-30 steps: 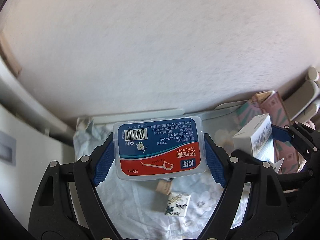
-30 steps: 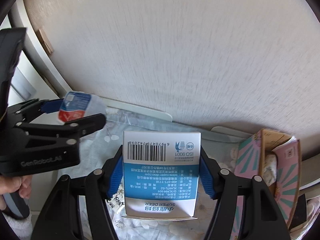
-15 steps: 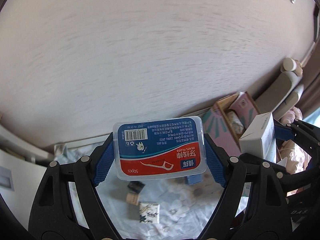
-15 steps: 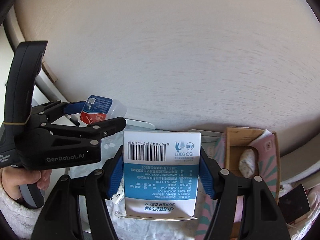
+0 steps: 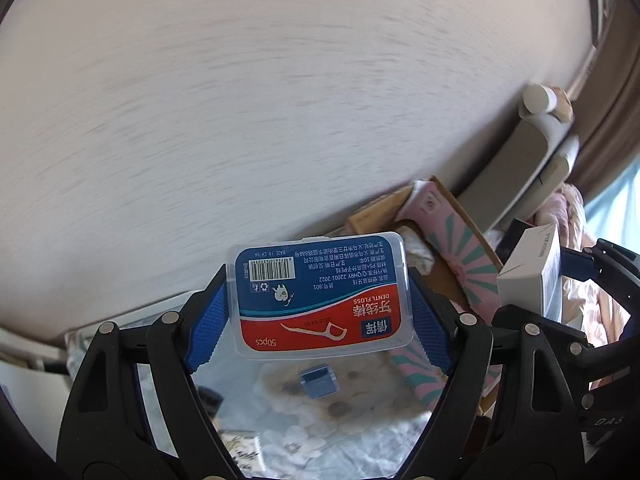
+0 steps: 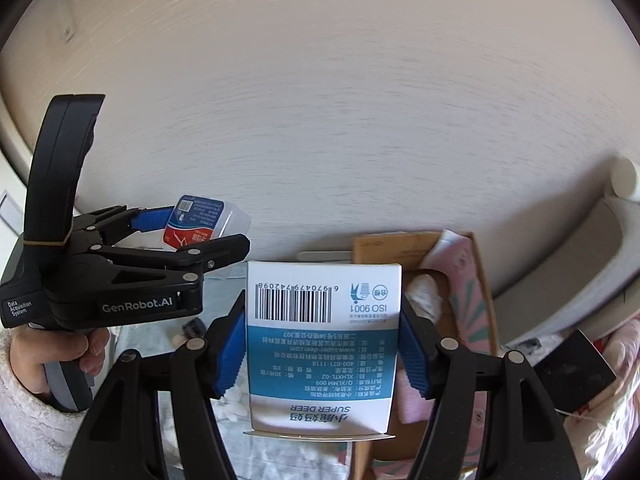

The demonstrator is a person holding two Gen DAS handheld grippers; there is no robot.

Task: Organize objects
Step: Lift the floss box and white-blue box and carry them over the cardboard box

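Two hand-held grippers are each loaded: the left hand-held gripper [image 5: 320,312] pinches a clear plastic dental floss case [image 5: 322,294] by its two short ends, and the right hand-held gripper [image 6: 322,350] clamps a white and blue carton [image 6: 322,344] across its narrow sides. Both things hang in the air between the blue pads, above a flower-print cloth [image 5: 304,440]. Ahead and to the right of each hand-held gripper stands an open pink cardboard box [image 6: 468,304] with something pale already inside, likely the place for these items. The floss case looks light, stiff and smooth, so it could slip if the squeeze eases; holding it at the ends seems sound. The carton is probably light too, but thin card may dent, so a gentle hold low on its sides suits it. A small blue block [image 5: 319,382] lies on the cloth below the left hand-held gripper.
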